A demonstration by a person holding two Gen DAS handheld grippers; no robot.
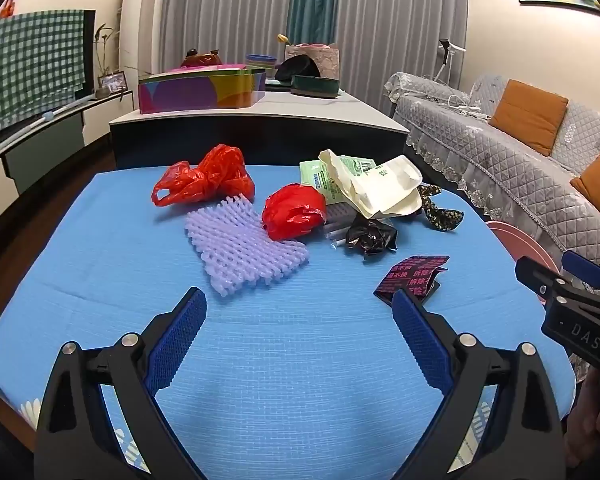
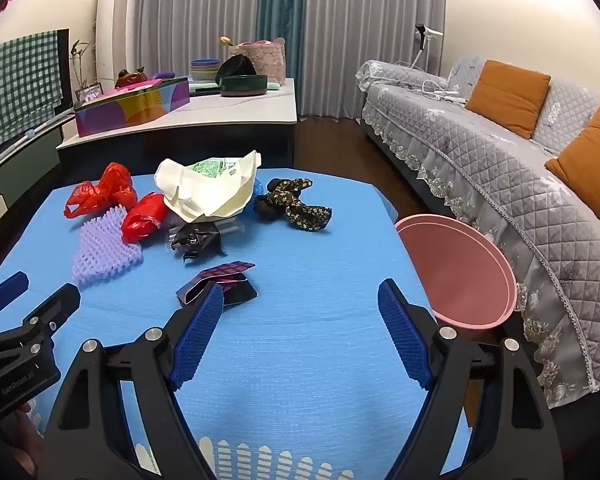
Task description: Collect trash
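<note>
- On my left wrist view, the left gripper (image 1: 298, 312) fills the lower middle of the frame, its jaws wide apart with nothing between them, only the blue table cover (image 1: 100, 264) below.
- Left of centre lie the knotted red bag (image 1: 204, 178) and, just below it, the lilac foam net (image 1: 244, 244); the net sits just above my left fingertip.
- At centre, the crumpled red bag (image 1: 294, 212) touches the net's right edge; the black wrapper (image 1: 372, 236) lies just to its right, below the cream paper bag (image 1: 384, 190).
- The dark printed packet (image 1: 414, 278) lies right at the tip of my right finger, the nearest piece.
- In the right wrist view, the right gripper (image 2: 300, 308) also stands apart and empty at lower centre, the same packet by its left fingertip.
- At middle right, the pink bin (image 2: 480, 320) stands beside the table edge; what I see of its inside is bare.
- My reading: collecting has hardly begun, every piece still lies on the table.
</note>
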